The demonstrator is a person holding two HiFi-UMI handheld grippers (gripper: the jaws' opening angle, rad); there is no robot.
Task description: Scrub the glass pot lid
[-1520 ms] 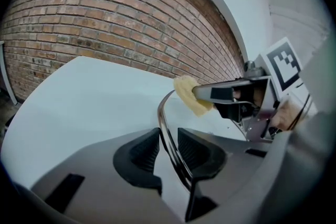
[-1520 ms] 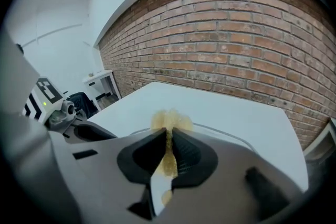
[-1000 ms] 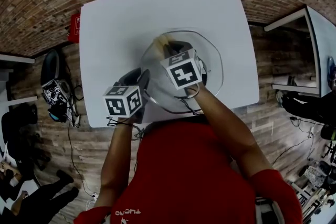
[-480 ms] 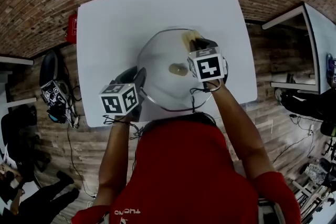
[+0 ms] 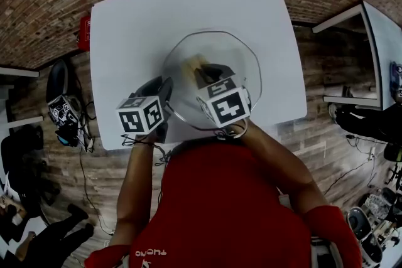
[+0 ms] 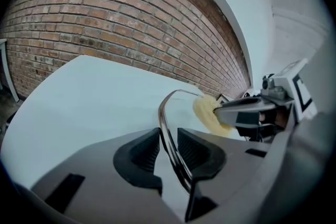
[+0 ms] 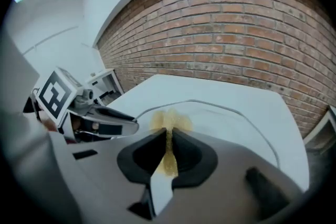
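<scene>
The glass pot lid rests tilted on the white table, its metal rim running between the left gripper's jaws. My left gripper is shut on that rim at the lid's left side. The right gripper is over the lid's left-centre, shut on a yellow sponge that presses against the glass. In the right gripper view the sponge is pinched between the pads and spreads out beyond them, with the lid's rim curving round it. The knob is hidden under the right gripper.
A red object sits off the table's left edge. Dark gear and cables lie on the wooden floor at left. Another table stands at right. A brick wall runs behind the table.
The right gripper with the sponge swept from the lid's left-centre to its right side, then back to the left-centre. The left gripper kept its hold on the rim.
</scene>
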